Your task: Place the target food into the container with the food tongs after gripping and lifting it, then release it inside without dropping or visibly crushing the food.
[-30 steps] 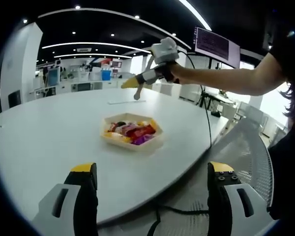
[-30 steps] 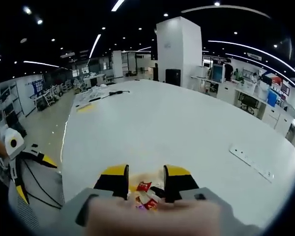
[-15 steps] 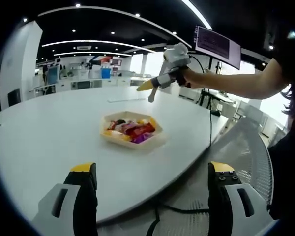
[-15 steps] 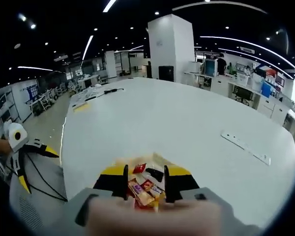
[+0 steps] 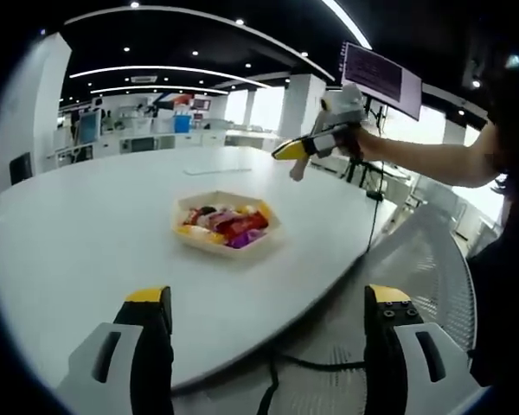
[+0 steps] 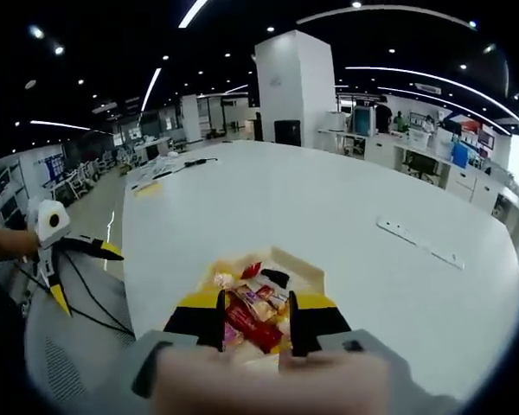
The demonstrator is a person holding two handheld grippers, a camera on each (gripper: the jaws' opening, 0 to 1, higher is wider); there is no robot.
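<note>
Hovering clear of the work, both grippers are seen with nothing held: the left gripper (image 5: 268, 346) is spread wide at 6 o'clock of its own view, jaws well apart and off the near table edge; the right gripper (image 6: 253, 322) is held in the air with a narrow gap between its yellow-tipped jaws, nothing pinched in it, and is also seen at 1 o'clock in the left gripper view (image 5: 298, 156), carried by a person's arm. A hexagonal tray (image 5: 227, 248) of mixed wrapped snacks (image 5: 225, 226) is seen near the middle of the white table (image 5: 86, 242); in the right gripper view the tray (image 6: 301, 266) lies just beyond the jaw tips at 6 o'clock. No food tongs and no separate receiving container can be made out, so the target piece can't be told yet. The step in hand is judged to be the approach, with nothing gripped so far. For a clean pick, the right gripper should be lowered slowly over one wrapper lying on top, jaws opened wider first, lined up across its short side, and closed only until the packet is held without buckling. Neighbouring packets should be kept from being dragged out on the lift.
</note>
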